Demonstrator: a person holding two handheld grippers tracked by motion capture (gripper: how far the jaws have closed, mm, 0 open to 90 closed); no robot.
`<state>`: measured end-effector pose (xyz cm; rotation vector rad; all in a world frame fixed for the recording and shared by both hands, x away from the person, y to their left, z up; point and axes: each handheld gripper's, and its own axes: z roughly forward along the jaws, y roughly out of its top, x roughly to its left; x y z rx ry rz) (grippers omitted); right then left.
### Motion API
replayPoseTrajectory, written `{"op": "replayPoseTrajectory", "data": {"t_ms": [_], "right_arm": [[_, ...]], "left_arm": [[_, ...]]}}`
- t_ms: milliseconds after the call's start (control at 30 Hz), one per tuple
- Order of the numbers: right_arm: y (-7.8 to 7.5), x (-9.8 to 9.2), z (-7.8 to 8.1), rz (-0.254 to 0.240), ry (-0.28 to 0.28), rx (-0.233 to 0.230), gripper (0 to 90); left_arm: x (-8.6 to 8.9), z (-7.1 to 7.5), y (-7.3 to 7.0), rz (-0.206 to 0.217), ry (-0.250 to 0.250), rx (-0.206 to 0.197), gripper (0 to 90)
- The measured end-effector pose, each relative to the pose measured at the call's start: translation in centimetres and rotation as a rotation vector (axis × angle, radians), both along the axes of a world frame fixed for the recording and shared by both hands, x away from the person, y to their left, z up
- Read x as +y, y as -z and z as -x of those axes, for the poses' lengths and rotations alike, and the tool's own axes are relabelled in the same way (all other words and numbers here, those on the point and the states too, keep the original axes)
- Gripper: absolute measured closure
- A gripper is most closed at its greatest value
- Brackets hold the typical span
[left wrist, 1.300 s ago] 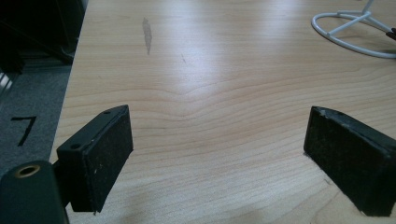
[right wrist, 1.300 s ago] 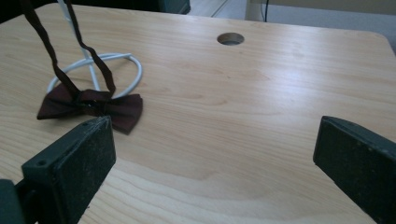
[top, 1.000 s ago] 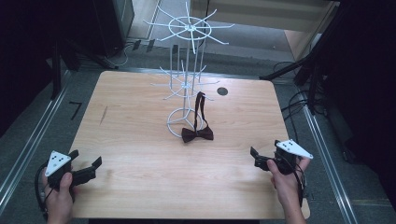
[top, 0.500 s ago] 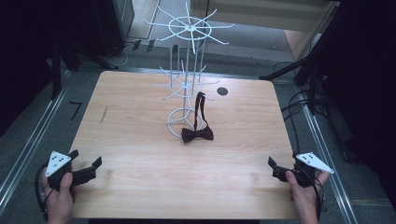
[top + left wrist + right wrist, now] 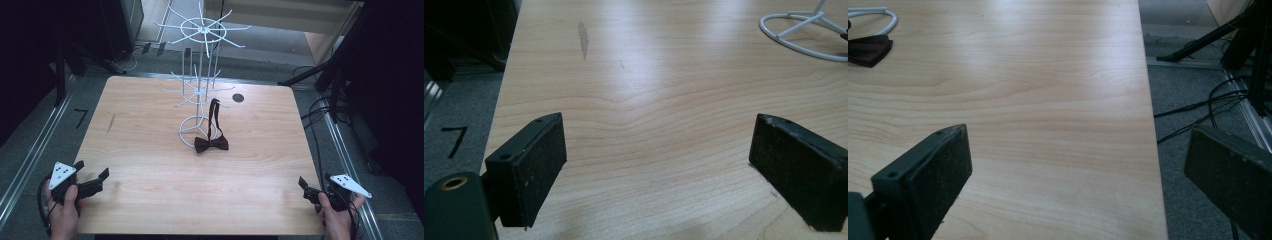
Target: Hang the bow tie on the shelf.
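The right gripper (image 5: 309,188) now sits at the near right corner of the table (image 5: 150,150), pulled back and outward from where it was 1 second ago, when it hung farther in over the wood beside the right edge. Its 2 jaws stand spread wide with nothing between them; in the right gripper view one pad (image 5: 935,175) hangs over bare wood and the other over the grey floor past the table's edge. The left gripper (image 5: 95,181) has not moved: it rests at the near left corner, jaws likewise spread and empty, pointing across open tabletop.

Well apart from both, near the middle of the table, the dark red bow tie (image 5: 211,144) lies against the near rim of the white wire rack (image 5: 200,90), its strap running up to one of the lower hooks. It lies just as it did 1 second ago.

With both grippers empty and drawn to the near corners, the retreat reads as a finish: the bow tie looks already hung by its strap, and no further grasp seems underway.
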<state>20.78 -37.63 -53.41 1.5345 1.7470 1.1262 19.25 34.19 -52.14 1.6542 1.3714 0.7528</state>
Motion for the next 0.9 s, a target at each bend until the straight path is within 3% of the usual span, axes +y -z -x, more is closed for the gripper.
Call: {"op": "replayPoseTrajectory", "data": {"t_ms": [367, 400, 600, 667, 800, 900], "right_arm": [[1.8, -1.9, 1.7, -0.024, 0.034, 0.018, 0.0], [1.8, -2.1, 2.0, -0.048, 0.038, 0.006, 0.0], [1.8, -2.0, 2.4, -0.078, 0.042, -0.029, 0.0], [1.7, -1.7, 2.5, -0.076, 0.036, -0.034, 0.0], [1.7, -0.7, 2.6, 0.014, 0.029, -0.041, 0.0], [1.7, -0.6, 2.5, 0.012, 0.028, -0.032, 0.2]], "left_arm": [[-0.1, 0.0, 0.0, -0.002, 0.004, 0.008, 9.0], [-0.1, 0.0, 0.0, -0.001, 0.005, 0.006, 9.0], [-0.1, -0.1, 0.0, -0.005, 0.009, 0.012, 9.0], [-0.1, -0.1, 0.0, -0.005, 0.012, 0.012, 9.0], [-0.1, -0.1, 0.0, -0.008, 0.013, 0.012, 8.9], [-0.1, -0.1, 0.0, -0.008, 0.013, 0.013, 9.0]]}}
